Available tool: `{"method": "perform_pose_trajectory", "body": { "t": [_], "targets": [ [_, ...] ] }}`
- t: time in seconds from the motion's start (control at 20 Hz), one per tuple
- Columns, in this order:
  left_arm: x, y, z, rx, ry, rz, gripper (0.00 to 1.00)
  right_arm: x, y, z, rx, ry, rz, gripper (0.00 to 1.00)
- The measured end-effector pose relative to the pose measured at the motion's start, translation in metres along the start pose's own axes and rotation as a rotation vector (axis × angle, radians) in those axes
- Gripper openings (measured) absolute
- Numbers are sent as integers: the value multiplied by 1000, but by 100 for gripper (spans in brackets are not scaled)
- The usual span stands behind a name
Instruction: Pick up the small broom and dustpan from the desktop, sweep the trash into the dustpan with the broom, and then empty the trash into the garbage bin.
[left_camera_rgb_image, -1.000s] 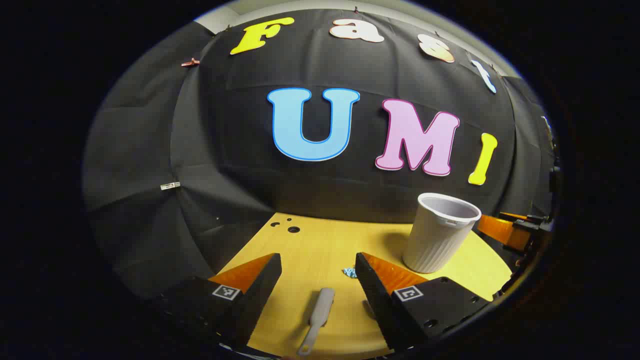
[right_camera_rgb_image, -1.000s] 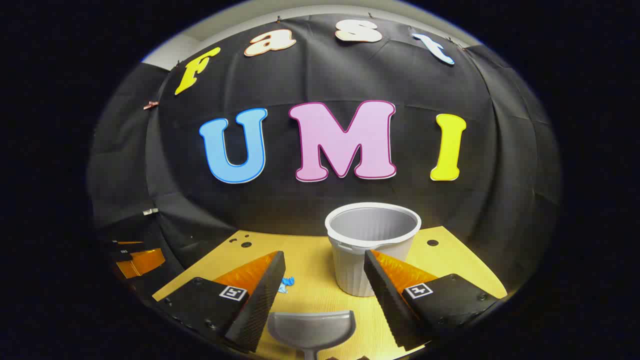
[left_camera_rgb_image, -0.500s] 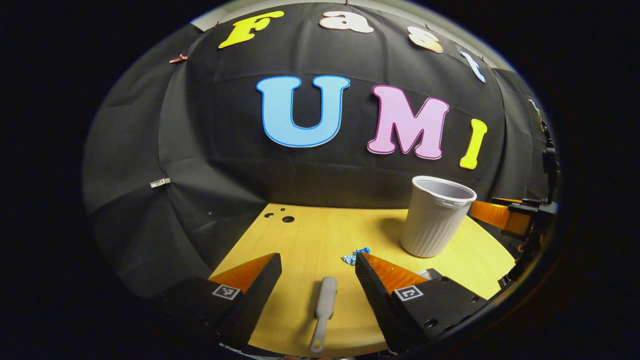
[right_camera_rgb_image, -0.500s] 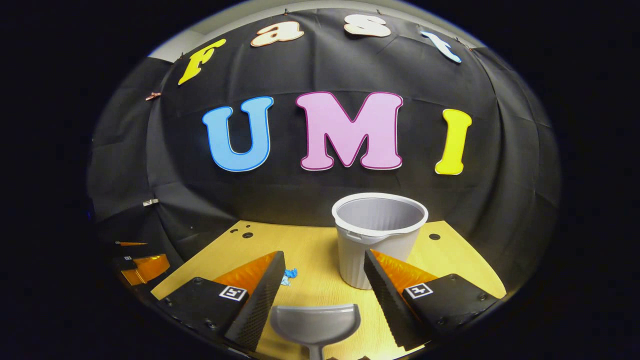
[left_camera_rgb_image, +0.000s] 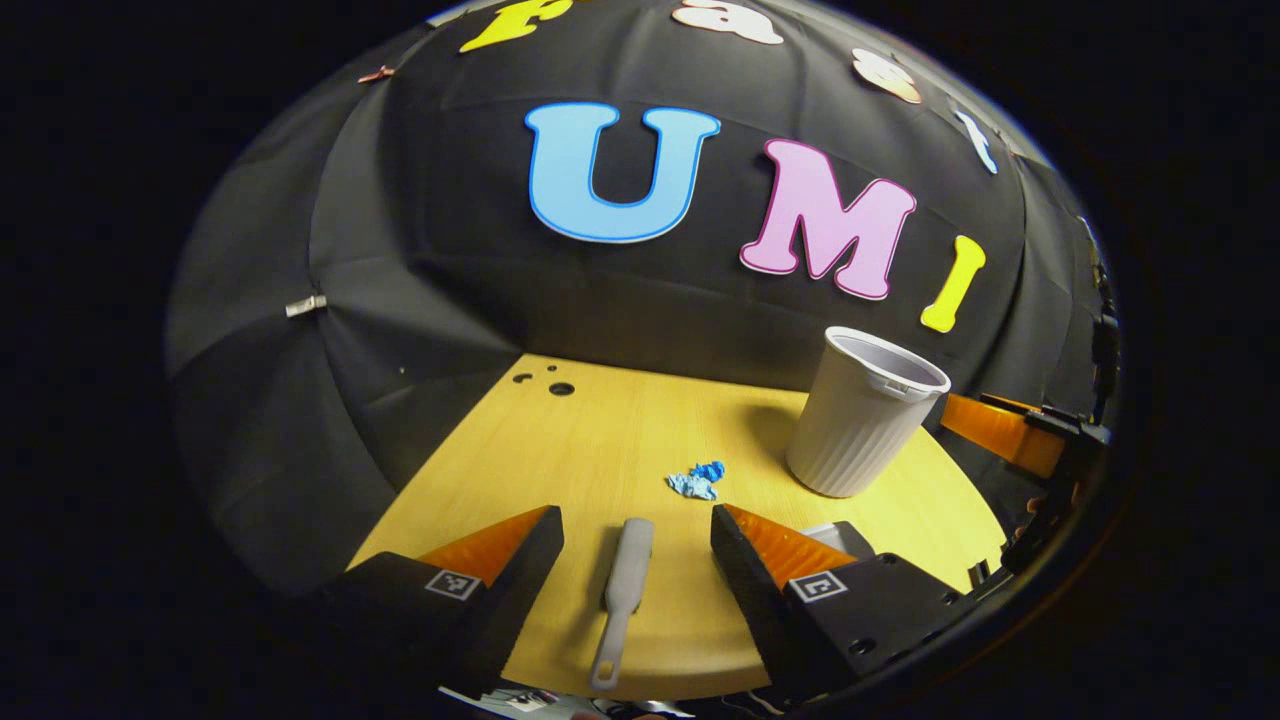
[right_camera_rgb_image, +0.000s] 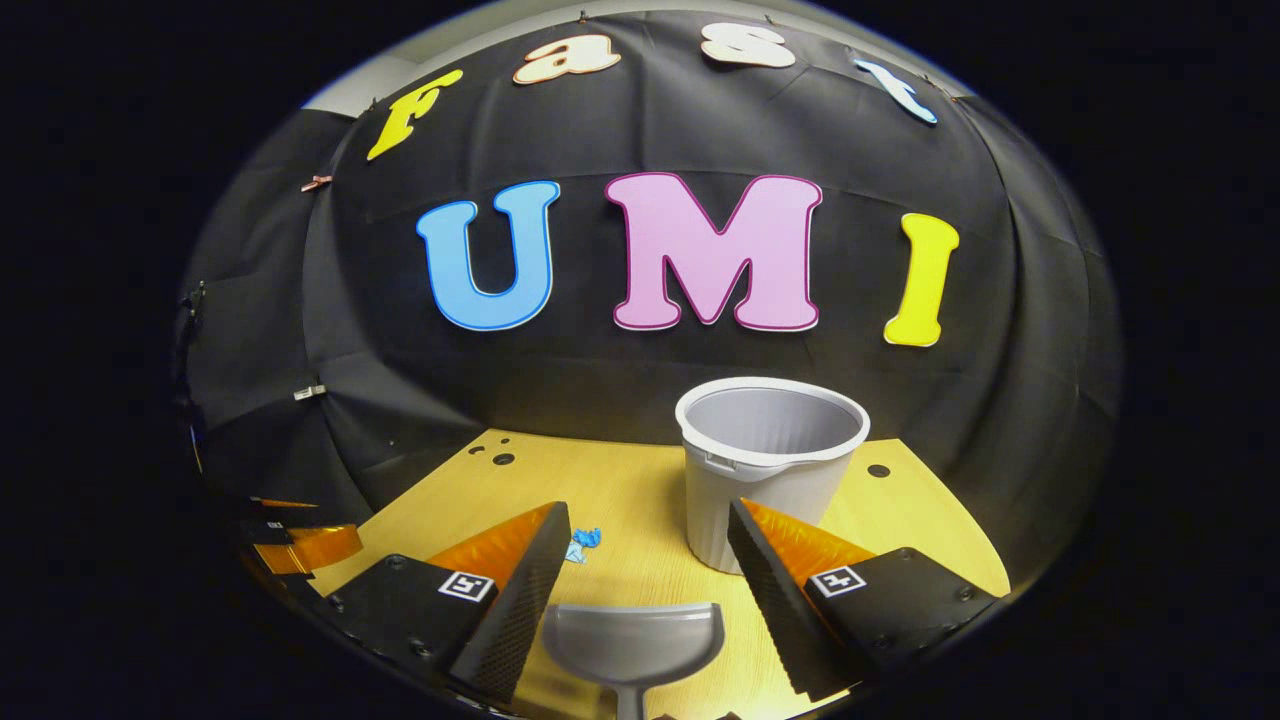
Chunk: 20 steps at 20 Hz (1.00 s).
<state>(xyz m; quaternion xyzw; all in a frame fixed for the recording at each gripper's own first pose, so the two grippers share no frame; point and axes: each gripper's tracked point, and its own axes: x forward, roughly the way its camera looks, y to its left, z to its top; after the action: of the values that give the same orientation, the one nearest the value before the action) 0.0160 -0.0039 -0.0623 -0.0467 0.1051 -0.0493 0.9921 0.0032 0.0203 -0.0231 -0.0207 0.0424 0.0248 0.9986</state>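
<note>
Left gripper open over the grey broom lying on the worktop, blue trash just beyond, white bin upright farther right, right gripper open above the dustpan.

left tongs: we hold them spread wide, fingers parted, nothing between the pads, aimed forward and tilted down | right tongs: likewise parted, gripping nothing, aimed forward | cross-view: our right tongs' orange finger sits at the left gripper view's right edge, the left tongs at the right gripper view's lower left
</note>
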Motion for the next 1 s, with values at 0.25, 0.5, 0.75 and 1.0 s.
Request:
{"method": "perform_pose_trajectory", "body": {
  "t": [0.25,0.5,0.75,1.0],
  "targets": [
    [18,11,-40,-24,140,8,96,-3,5,-12,-24,38,31,98],
    [38,22,-84,40,291,-4,96,1,-5,-18,-26,69,28,98],
    [56,27,-134,118,435,-11,96,-4,-17,-26,-56,91,3,98],
    [69,29,-175,193,573,6,96,-16,-32,-49,-41,157,-27,98]
  ]
}}
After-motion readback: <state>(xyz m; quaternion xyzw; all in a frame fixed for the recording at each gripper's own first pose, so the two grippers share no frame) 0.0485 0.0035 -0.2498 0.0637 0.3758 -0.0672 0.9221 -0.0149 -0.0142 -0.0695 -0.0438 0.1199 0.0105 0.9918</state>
